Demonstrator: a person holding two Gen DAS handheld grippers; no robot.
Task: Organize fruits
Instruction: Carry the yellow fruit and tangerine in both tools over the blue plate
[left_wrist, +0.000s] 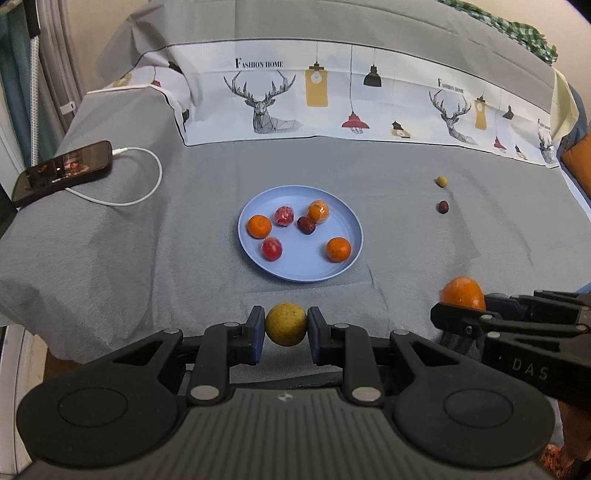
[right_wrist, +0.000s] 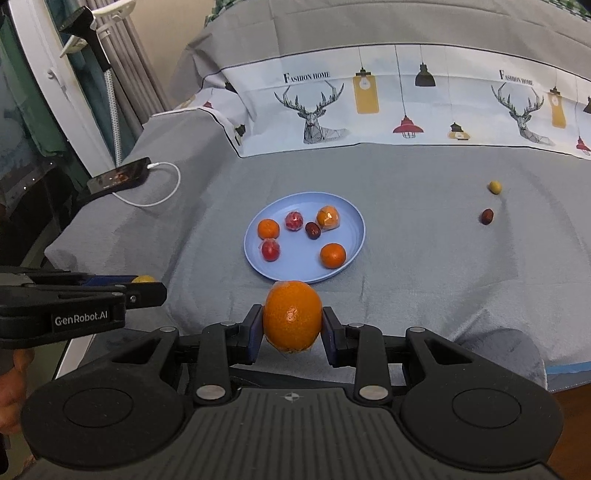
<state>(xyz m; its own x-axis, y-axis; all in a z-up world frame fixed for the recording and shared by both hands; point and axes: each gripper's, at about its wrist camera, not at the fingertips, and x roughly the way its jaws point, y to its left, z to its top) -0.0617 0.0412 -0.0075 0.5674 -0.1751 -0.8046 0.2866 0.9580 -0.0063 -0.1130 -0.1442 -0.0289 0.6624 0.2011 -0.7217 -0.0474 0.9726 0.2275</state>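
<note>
Where bedsheet spreads, phone beside plate.

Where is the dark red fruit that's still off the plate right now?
The dark red fruit lies on the grey cloth right of the blue plate, just nearer than the small yellow fruit; both wrist views show it.

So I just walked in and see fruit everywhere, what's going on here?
A person is sorting fruit onto a blue plate with a handheld gripper in each hand. The left gripper is shut on a yellow-green fruit, and the right gripper is shut on an orange; both are held just short of the plate. Six fruits already sit on it. A small yellow fruit and a dark red fruit lie loose on the grey cloth to the plate's right.
</note>
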